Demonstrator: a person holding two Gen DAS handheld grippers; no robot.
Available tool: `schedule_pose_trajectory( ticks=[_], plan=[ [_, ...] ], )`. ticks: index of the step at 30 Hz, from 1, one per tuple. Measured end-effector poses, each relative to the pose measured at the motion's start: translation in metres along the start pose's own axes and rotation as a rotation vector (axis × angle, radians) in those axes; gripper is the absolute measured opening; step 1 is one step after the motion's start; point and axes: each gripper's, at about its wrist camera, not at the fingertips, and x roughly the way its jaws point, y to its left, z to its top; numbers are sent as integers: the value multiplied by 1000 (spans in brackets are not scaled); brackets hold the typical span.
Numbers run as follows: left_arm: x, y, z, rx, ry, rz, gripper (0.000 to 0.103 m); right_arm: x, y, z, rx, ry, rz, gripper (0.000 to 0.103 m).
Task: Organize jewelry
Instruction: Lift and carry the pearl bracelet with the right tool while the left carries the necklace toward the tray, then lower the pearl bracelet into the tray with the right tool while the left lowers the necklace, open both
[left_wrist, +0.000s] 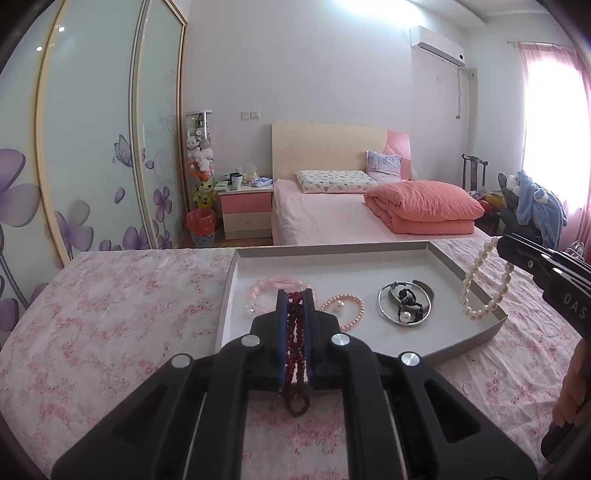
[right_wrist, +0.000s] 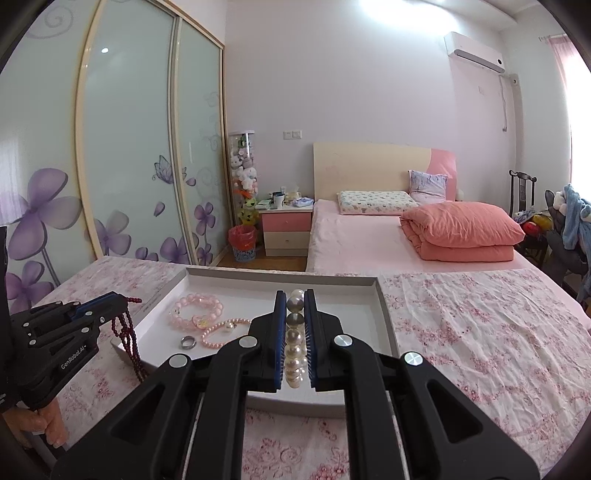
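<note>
The left tongs (left_wrist: 295, 295) are clamped tight on a dark red bead strand (left_wrist: 294, 332), which runs lengthwise between the blue pads with its loose loops hanging out behind them, so the grip sits mid-strand, likely to keep it from sliding free. The right tongs (right_wrist: 295, 295) are likewise closed on a white pearl strand (right_wrist: 294, 343), the pearls lined up in a row between the pads; in the left wrist view its free loop dangles over the right rim of the grey tray (left_wrist: 443, 254). That tray lies on the floral-covered surface (left_wrist: 110, 314), and it seems to serve as the collecting place: inside it rest a pale pink bead bracelet (left_wrist: 266, 290), a small pink pearl bracelet (left_wrist: 347, 306), silver bangles (left_wrist: 406, 301) with a black beaded piece on them, and, seen from the right wrist view, a silver ring (right_wrist: 188, 341). Both strands are held off the tray floor and apart from each other, 1 at each side, which probably keeps them from tangling. Whether they are being brought in or lifted out cannot be told.
</note>
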Motion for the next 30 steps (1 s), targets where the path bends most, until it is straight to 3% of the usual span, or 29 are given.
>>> schedule_pose_trajectory(
  ticks=[15, 30],
  plan=[
    [-4, 17, 40, -72, -55, -47, 9, 9, -7, 19, 31, -38, 15, 11],
    [19, 0, 27, -43, 5, -49, 9, 29, 0, 10, 27, 12, 37, 11]
  ],
)
